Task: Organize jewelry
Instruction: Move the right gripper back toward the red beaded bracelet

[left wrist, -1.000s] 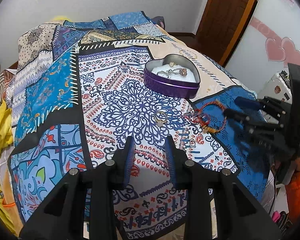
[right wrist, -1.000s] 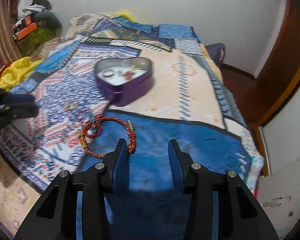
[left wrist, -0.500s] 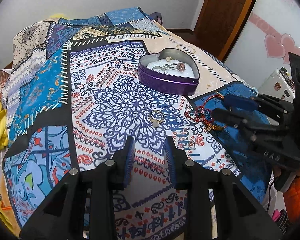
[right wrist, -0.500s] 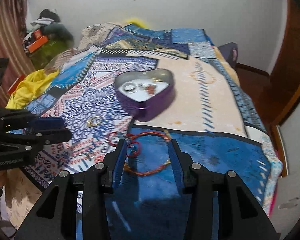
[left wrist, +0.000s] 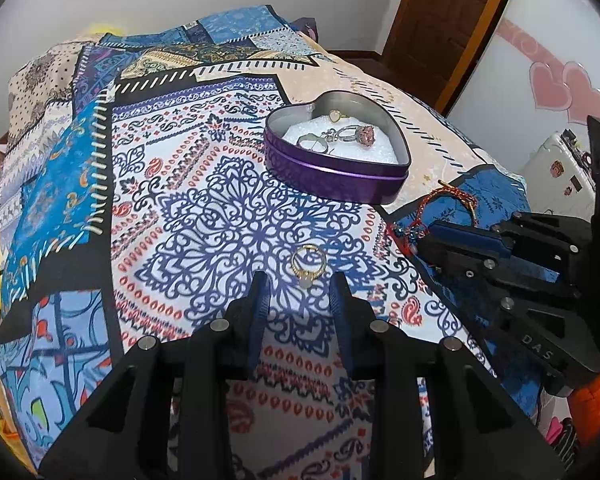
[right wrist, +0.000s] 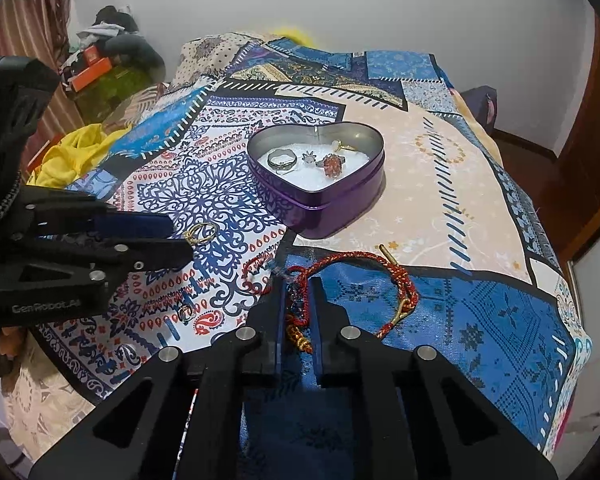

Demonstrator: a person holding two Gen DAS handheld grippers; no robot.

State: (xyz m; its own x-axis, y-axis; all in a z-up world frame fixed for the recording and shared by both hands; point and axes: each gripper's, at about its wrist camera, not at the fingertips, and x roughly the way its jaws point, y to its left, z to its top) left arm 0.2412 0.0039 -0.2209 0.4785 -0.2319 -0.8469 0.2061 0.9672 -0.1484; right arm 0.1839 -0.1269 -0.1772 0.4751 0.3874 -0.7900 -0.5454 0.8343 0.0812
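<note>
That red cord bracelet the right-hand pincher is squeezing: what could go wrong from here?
1. The right gripper is shut on the red cord bracelet near a tangle with a thinner beaded string; lifting may drag both.
2. The long loop hangs free and could snag the heart tin rim instead of dropping inside.
3. The left gripper is open around the gold ring on soft bedspread; closing might push it into the fabric or flick it away.
</note>
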